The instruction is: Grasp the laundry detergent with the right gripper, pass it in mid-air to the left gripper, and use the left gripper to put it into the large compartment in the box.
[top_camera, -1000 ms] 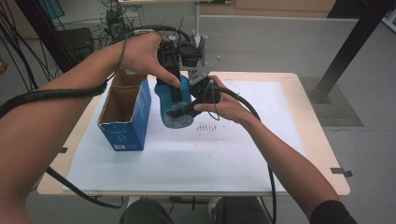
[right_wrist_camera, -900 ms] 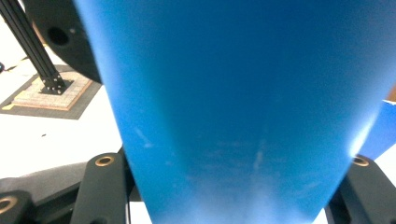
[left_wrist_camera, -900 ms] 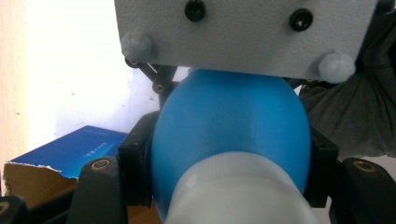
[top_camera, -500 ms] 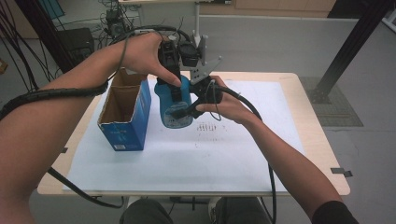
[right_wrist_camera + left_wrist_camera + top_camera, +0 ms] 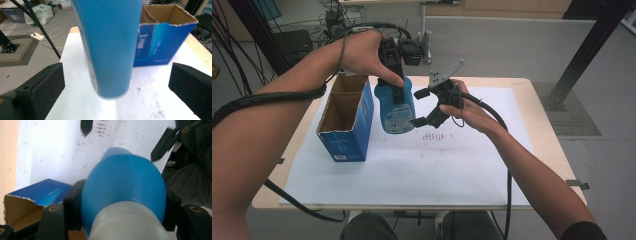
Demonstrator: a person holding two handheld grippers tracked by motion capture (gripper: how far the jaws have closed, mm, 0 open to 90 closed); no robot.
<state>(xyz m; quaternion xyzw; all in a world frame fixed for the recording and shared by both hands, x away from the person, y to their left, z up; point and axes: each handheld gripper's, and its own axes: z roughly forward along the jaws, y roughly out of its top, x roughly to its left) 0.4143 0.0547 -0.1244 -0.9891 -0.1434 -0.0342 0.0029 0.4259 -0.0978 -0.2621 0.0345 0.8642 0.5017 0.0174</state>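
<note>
A blue bottle (image 5: 396, 112) with a white neck hangs upright just above the white sheet. My left gripper (image 5: 393, 89) comes down from above and is shut on the bottle's shoulder (image 5: 125, 185), a pad on each side. My right gripper (image 5: 422, 107) is just to the right of the bottle, open wide, with its jaw tips close to the bottle and not touching it. In the right gripper view the bottle (image 5: 110, 45) is ahead, between the spread jaws of my right gripper (image 5: 116, 87).
An open blue cardboard box (image 5: 344, 120) stands left of the bottle, close beside it, top flaps torn. A white sheet (image 5: 412, 170) with small dark marks covers the wooden table (image 5: 539, 125). Cables trail off the table's far and near sides.
My right gripper, earlier against the bottle's right side, has drawn back to the right and now stands open. The left gripper still holds the bottle, slightly higher.
</note>
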